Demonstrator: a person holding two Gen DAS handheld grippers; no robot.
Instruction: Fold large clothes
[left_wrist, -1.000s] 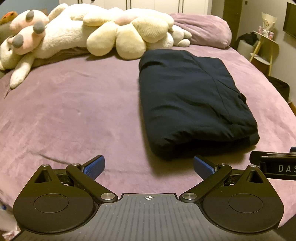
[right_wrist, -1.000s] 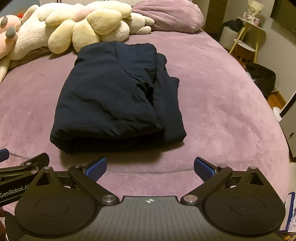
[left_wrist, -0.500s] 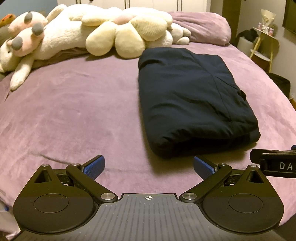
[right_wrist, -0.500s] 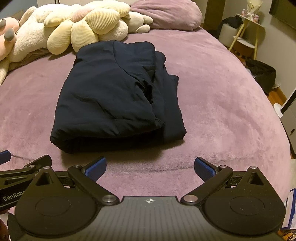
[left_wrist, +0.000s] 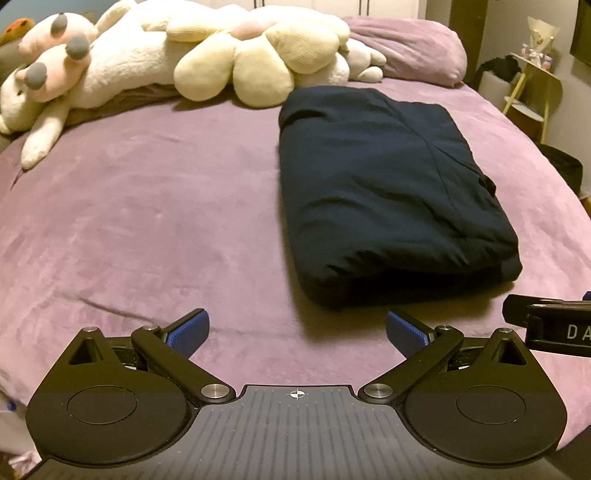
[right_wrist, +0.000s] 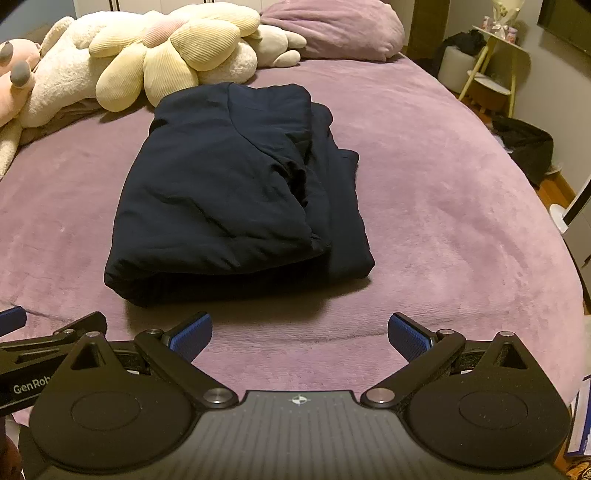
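A dark navy garment (left_wrist: 388, 192) lies folded into a thick rectangle on the purple bed (left_wrist: 147, 221). It also shows in the right wrist view (right_wrist: 236, 192), where a lower layer sticks out along its right side. My left gripper (left_wrist: 297, 330) is open and empty, held near the bed's front edge, short of the garment's near left corner. My right gripper (right_wrist: 300, 334) is open and empty, just short of the garment's near right corner. Each gripper shows at the edge of the other's view.
Cream and pink plush toys (left_wrist: 184, 62) and a purple pillow (left_wrist: 410, 51) lie along the head of the bed. A yellow side table (right_wrist: 495, 62) and a dark bin (right_wrist: 524, 147) stand to the right of the bed.
Both grippers have drifted slightly back and lower, staying open. The folded garment has not moved.
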